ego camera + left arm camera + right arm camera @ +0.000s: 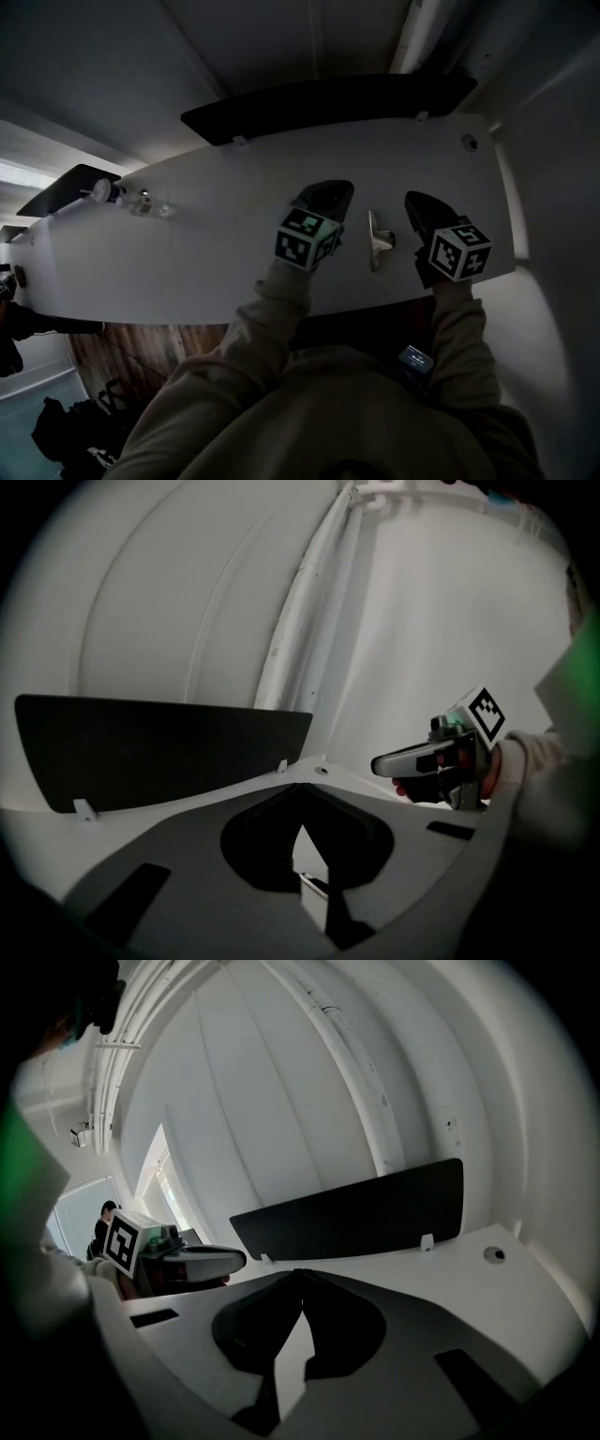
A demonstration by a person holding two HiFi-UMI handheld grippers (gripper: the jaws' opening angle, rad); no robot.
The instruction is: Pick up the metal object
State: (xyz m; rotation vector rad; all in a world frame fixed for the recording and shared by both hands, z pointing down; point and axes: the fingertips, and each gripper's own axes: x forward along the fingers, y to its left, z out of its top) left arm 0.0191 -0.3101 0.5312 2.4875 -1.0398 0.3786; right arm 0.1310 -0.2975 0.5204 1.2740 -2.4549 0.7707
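The metal object point(379, 242) lay flat on the desk point(216, 253), near its front edge. It sat between the 2 grippers and neither touched it. The left gripper point(339, 190) and right gripper point(412, 199) each had their jaws pressed together at the tips, with nothing between them.

Judged from that, the main risk was a closed gripper coming down on the piece. Shut jaws would only shove it, and on a smooth top it could skate over the near edge to the floor point(122, 352). The jaws would need to part first. The piece looked thin and low, so a grip taken too high could slip off. 1 jaw scraping the desk could also flick the piece aside. With a gripper close on either side, the 2 could knock each other. Dim light made the piece's exact shape hard to read.

The desk was white and mostly bare. A black divider point(328, 103) ran along its far edge, a cable hole point(469, 142) sat at the far right corner, and a few small clear items point(141, 202) lay well off to the left. Behind stood a white wall with a pipe point(300, 574), and the floor below the desk was wooden.
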